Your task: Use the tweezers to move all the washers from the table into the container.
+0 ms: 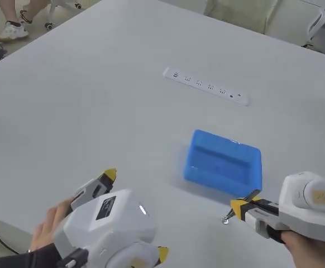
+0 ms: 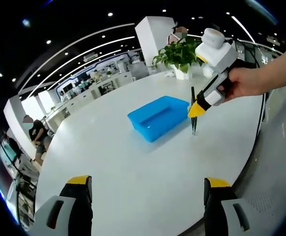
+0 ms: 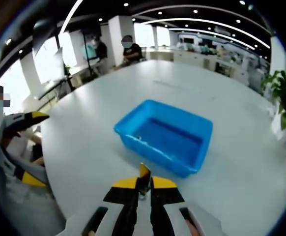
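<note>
A blue container [image 1: 224, 162] sits on the white table [image 1: 95, 111], its open side up. My right gripper [image 1: 239, 207] is shut on thin tweezers [image 1: 227, 218], just in front of the container. The tweezers point down with their tip at the tabletop. In the left gripper view the tweezers [image 2: 193, 115] hang upright beside the container [image 2: 158, 117]. My left gripper [image 1: 135, 214] stands wide open near the front left, holding nothing. A small glint [image 3: 138, 137] lies inside the container [image 3: 165, 135]; I cannot tell whether it is a washer.
A white power strip [image 1: 206, 86] lies further back beyond the container. Office chairs and a person's feet [image 1: 9, 28] stand past the table's far edge. Potted plants [image 2: 180, 54] stand at one end of the table.
</note>
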`<state>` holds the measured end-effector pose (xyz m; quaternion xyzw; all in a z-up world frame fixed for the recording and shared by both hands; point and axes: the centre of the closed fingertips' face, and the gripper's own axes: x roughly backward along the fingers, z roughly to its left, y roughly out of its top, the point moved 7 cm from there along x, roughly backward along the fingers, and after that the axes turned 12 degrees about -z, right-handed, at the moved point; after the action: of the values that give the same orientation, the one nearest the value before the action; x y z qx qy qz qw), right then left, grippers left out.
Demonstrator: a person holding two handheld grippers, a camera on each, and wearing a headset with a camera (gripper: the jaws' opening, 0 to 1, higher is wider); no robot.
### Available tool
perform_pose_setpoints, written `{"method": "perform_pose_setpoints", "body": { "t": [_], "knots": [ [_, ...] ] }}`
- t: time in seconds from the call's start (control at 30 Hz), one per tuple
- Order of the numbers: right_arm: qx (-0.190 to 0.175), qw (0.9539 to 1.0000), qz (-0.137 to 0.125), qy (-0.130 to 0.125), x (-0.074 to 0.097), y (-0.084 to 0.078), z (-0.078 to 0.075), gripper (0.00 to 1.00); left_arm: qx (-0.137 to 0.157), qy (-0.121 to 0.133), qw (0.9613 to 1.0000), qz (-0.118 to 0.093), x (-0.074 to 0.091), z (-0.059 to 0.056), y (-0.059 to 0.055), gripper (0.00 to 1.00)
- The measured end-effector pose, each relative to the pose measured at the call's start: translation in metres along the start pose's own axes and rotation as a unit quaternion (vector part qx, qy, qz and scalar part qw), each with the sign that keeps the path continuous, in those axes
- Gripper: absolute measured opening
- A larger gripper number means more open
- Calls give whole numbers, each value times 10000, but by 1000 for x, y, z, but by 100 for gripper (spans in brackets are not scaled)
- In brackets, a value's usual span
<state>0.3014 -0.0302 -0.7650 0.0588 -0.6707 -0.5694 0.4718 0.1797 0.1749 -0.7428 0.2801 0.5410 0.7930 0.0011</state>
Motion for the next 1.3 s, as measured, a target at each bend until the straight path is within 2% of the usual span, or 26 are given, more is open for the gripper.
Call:
{"method": "perform_pose_setpoints", "body": {
  "t": [0.13, 0.6, 0.93, 1.03, 1.3],
  "knots": [
    [-64, 10000, 12, 28, -2, -1, 1, 4, 6, 2, 10000, -12, 0, 0, 0, 97],
    [236, 9997, 10, 36, -1, -1, 4, 3, 40, 15, 10000, -41, 1, 0, 1, 97],
    [296, 9993, -217, 110, 10, 25, 7, 3, 29, 18, 10000, -62, 1, 0, 2, 97],
    [171, 9992, -324, 182, 12, 34, 8, 3, 29, 20, 10000, -42, 1, 0, 1, 97],
    [60, 9978, -666, 28, 12, 55, -3, 3, 29, 23, 10000, -33, 1, 0, 1, 97]
  ]
}}
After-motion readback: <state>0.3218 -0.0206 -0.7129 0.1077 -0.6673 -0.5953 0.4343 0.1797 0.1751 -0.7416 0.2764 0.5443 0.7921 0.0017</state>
